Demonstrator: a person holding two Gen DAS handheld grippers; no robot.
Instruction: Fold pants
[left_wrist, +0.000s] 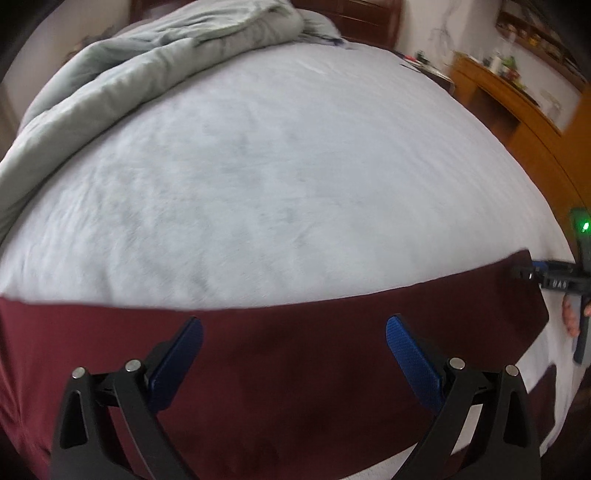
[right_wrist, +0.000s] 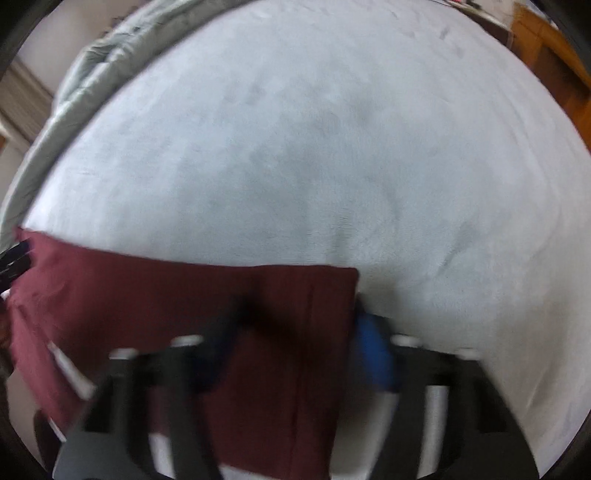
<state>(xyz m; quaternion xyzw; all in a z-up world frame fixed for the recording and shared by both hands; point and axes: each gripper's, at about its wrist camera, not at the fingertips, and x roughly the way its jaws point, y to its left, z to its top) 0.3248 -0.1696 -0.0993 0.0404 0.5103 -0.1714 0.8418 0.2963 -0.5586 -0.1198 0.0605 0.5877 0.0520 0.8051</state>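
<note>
The left gripper (left_wrist: 293, 334) hangs wide open and empty over the maroon pants (left_wrist: 295, 354), which lie flat at six o'clock on the pale bed (left_wrist: 258, 166). The cloth looks light, limp and easily creased, best pinched at an edge. At three o'clock the right gripper (right_wrist: 295, 325) straddles the pants' corner; blur hides whether its pads (right_wrist: 373, 350) bite.

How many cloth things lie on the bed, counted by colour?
Dark red: 1, the pants
Pale blue: 1, the bed sheet
Grey-green: 1, the quilt bunched at the far side
Total: 3
</note>
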